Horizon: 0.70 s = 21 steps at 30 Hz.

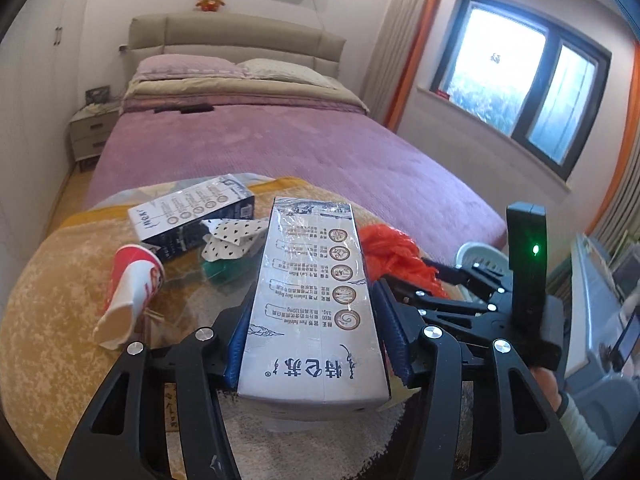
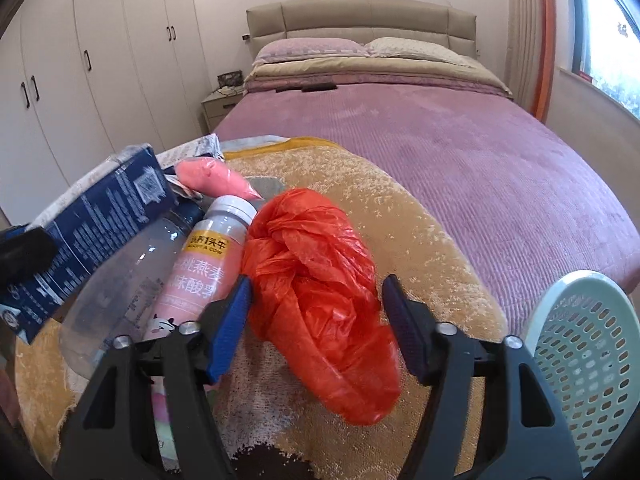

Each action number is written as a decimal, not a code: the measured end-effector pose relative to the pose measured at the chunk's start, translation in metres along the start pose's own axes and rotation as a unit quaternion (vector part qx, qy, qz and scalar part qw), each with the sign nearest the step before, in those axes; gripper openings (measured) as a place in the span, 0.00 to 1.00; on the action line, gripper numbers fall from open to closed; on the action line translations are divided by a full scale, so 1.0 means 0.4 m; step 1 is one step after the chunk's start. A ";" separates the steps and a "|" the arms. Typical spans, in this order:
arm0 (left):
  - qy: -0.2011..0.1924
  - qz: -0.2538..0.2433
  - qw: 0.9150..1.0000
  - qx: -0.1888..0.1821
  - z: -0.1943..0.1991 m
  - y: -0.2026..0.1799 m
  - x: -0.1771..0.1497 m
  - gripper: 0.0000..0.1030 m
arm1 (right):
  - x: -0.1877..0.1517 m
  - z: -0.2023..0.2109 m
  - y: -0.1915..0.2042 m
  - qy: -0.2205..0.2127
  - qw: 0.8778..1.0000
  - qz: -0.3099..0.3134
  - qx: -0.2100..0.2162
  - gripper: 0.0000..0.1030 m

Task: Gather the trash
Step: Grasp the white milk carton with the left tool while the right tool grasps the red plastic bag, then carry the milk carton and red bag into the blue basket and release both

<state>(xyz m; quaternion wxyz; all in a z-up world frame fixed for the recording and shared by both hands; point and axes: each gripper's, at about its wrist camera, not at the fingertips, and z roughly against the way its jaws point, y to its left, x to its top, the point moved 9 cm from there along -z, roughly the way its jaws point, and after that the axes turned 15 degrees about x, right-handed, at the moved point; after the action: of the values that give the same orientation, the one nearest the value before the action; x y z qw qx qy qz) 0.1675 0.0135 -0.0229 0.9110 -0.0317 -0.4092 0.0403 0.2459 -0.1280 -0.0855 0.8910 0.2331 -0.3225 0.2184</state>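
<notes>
Left gripper [image 1: 316, 344] clamps the stiff, light white milk carton [image 1: 316, 300] mid-frame. Right gripper [image 2: 316, 320], jaws apart, straddles the soft, slippery crumpled orange plastic bag [image 2: 320, 300]; pinch its knot.

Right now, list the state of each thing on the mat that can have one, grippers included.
Left gripper: shut on the milk carton.
Right gripper: open around the orange plastic bag.
Orange plastic bag: knotted, crumpled.
Second milk carton: lying flat.
Paper cup: crushed, tipped over.
Yogurt bottle: capped, lying down.
</notes>
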 end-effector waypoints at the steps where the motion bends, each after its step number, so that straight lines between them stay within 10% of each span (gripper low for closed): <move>1: -0.003 0.005 1.000 -0.002 0.003 0.004 0.002 0.52 | 0.001 0.006 0.002 -0.004 1.000 0.002 0.000 0.33; 21: -0.087 0.003 0.994 -0.067 0.140 -0.194 0.100 0.52 | 0.028 0.413 -0.075 -0.138 0.986 -0.014 -0.088 0.21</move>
<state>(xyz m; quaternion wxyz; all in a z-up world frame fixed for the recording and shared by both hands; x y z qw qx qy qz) 0.1559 -0.0584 0.0511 0.8679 -0.0902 -0.4882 0.0179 0.1916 -0.2410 0.0267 0.8580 0.1860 -0.4569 0.1429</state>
